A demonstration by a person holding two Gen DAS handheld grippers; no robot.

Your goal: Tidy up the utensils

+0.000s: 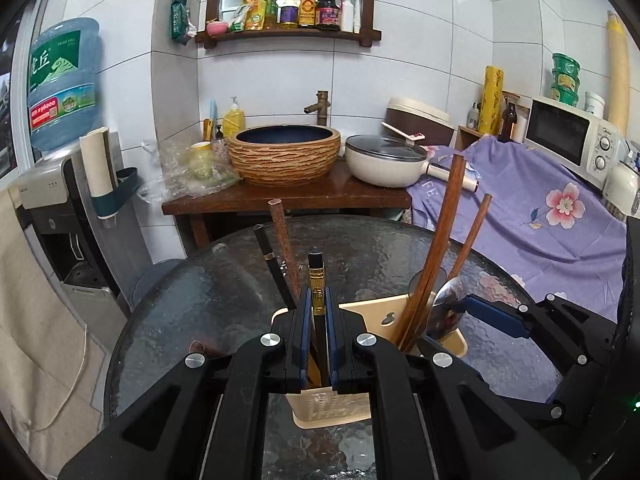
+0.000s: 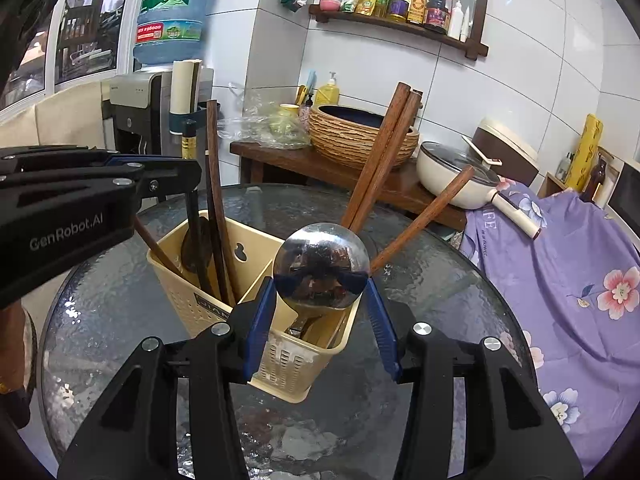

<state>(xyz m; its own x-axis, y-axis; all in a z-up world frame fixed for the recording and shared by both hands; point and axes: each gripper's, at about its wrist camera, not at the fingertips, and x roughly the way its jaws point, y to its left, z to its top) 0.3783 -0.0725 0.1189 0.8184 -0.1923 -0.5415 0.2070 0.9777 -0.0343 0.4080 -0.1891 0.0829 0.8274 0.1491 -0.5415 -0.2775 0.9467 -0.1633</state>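
A cream plastic utensil holder (image 1: pixel 332 408) (image 2: pixel 248 268) stands on the round glass table (image 1: pixel 192 304). My left gripper (image 1: pixel 319 316) is shut on a black chopstick with a gold band (image 1: pixel 317 280), upright over the holder's left compartment. My right gripper (image 2: pixel 322 292) is shut on the bowl of a steel spoon (image 2: pixel 320 264), whose handle goes down into the right compartment; the spoon also shows in the left wrist view (image 1: pixel 446 304). Brown wooden chopsticks (image 2: pixel 384 152) (image 1: pixel 440 240) lean in the holder. The left gripper shows in the right wrist view (image 2: pixel 168 176).
A wooden counter behind the table holds a woven basin (image 1: pixel 284 152) and a cream pan (image 1: pixel 384 160). A purple floral cloth (image 1: pixel 540 216) covers furniture at the right, with a microwave (image 1: pixel 568 136) on it. A water dispenser (image 1: pixel 60 184) stands at the left.
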